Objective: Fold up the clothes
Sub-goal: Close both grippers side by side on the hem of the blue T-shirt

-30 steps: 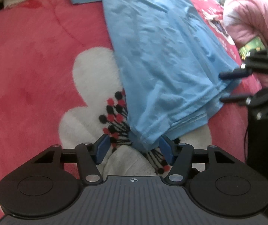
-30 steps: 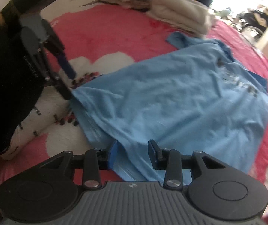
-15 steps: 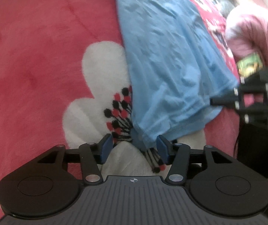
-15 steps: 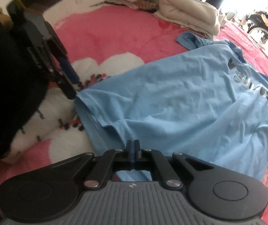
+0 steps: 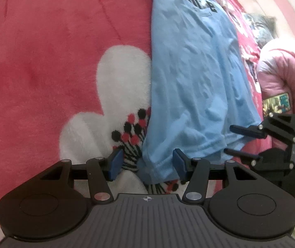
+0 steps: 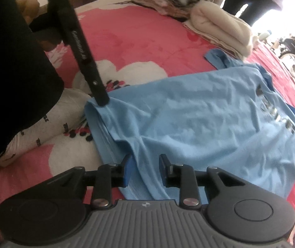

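A light blue T-shirt [image 5: 192, 72] with black lettering [image 5: 201, 3] lies spread on a red flowered blanket [image 5: 44, 62]. My left gripper [image 5: 148, 163] is open, and the shirt's near hem corner lies between its blue pads. In the left wrist view my right gripper [image 5: 228, 138] is open at the hem's other corner. The right wrist view shows the T-shirt [image 6: 199, 124] with a raised fold of hem between the open fingers of my right gripper [image 6: 145, 169]. The left gripper's finger [image 6: 97, 88] touches the far hem corner.
A pink garment [image 5: 287, 72] lies heaped to the right of the shirt. Folded cream blankets [image 6: 219, 24] are stacked at the bed's far side. A person's leg in patterned white trousers [image 6: 44, 128] and a black sleeve [image 6: 13, 62] are at the left.
My right gripper was open a second ago, shut on the hem half a second ago, and is open again now. My left gripper stayed open at its corner and spread a little wider.
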